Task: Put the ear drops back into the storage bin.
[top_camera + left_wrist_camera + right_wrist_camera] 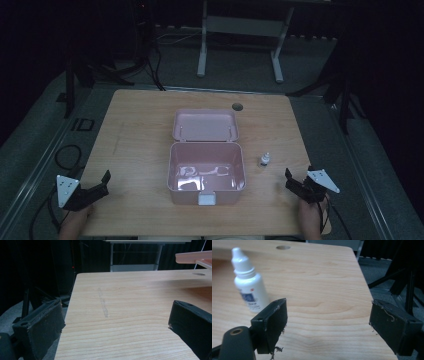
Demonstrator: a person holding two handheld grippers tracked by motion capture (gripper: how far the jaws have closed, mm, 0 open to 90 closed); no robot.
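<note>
Wooden table (145,130), light grain, with a round cable hole (237,106) near its far edge, beyond both grippers. Pink storage box (206,172), lid (205,125) swung back and standing open behind the tub; it sits between the two grippers, well apart from each, with a pale latch (206,198) on the near wall and pale reflections on the bare floor of the tub. In the left gripper view a corner of the pink lid (193,258) juts in ahead and to that gripper's right. Left gripper (100,186), held at the near left corner of the table, jaws spread wide with nothing but bare wood between them; a faint grey streak (103,303) on the wood lies straight ahead of it. Right gripper (296,183), held near the near right edge, jaws likewise spread wide and empty, the frayed pads clear of the table. Small white dropper bottle (264,159), upright with its cap on and a blue-printed label, standing just ahead of the right gripper and slightly to its left, between that gripper and the box; in the right gripper view the bottle (249,282) rises just beyond the left jaw, outside the gap, not touched.
</note>
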